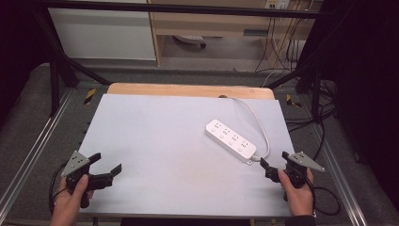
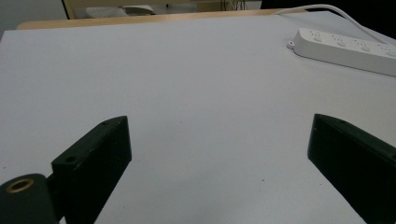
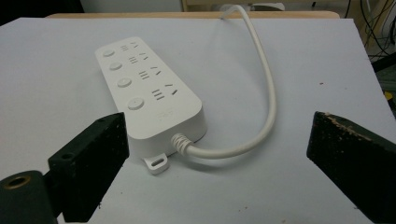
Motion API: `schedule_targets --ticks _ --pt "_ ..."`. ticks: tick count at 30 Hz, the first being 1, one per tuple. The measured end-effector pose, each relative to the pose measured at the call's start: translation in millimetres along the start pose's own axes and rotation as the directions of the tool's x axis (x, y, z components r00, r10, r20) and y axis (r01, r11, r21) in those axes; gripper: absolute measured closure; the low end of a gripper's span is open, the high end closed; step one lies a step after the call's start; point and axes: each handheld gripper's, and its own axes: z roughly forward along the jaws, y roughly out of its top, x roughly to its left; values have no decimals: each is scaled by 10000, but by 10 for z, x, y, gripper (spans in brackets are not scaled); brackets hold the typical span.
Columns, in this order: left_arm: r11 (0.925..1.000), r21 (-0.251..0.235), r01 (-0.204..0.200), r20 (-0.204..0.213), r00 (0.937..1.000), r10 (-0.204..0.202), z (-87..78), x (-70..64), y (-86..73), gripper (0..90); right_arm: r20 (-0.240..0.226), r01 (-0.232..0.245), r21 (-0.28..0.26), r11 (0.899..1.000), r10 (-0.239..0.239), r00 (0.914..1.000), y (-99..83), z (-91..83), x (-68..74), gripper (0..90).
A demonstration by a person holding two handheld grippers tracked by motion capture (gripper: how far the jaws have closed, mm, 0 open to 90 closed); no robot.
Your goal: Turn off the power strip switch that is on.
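Start of work: both grippers empty, power strip (image 1: 230, 140) untouched.

White 4-outlet power strip lies flat on the grey table (image 1: 155, 141), right of centre, its cord (image 1: 258, 123) looping from the near end back to the far edge. Right gripper (image 1: 274, 162) sits just beside the strip's near end, jaws spread wide, holding nothing; in the right gripper view the cord end lies between the jaws but apart from both. Left gripper (image 1: 107, 162) hovers at the near left corner, well apart from the strip, jaws wide open, empty. Judged: nothing done yet, grasp and all handling left.
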Motion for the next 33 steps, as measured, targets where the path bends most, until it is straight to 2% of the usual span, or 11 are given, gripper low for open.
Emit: schedule_targets --ticks 12,16,18,21,25,30,33 --pt "10000 6 21 49 10000 -21 5 -1 -2 62 157 -77 -83 9999 78 9998 40 -17 24 25" --pt "10000 16 -8 50 10000 8 7 -5 -3 62 55 -25 -79 10000 26 10000 60 -20 54 25" --pt "10000 30 -31 44 10000 31 6 -5 -5 62 -160 -187 142 9997 189 9997 79 -18 71 27" --pt "10000 68 -57 10 10000 57 2 5 -6 62 -42 -24 -178 9998 23 10000 122 -36 107 23" --pt "10000 54 -50 7 10000 50 6 4 -10 61 145 -183 -411 9990 189 9997 173 -61 118 23" --pt "10000 91 -21 8 10000 21 7 9 -13 61 72 -93 -624 9980 98 9999 262 -70 145 21" --pt "10000 89 -8 -11 10000 8 9 11 -15 61 104 29 -901 9959 -20 9999 381 -37 163 31"
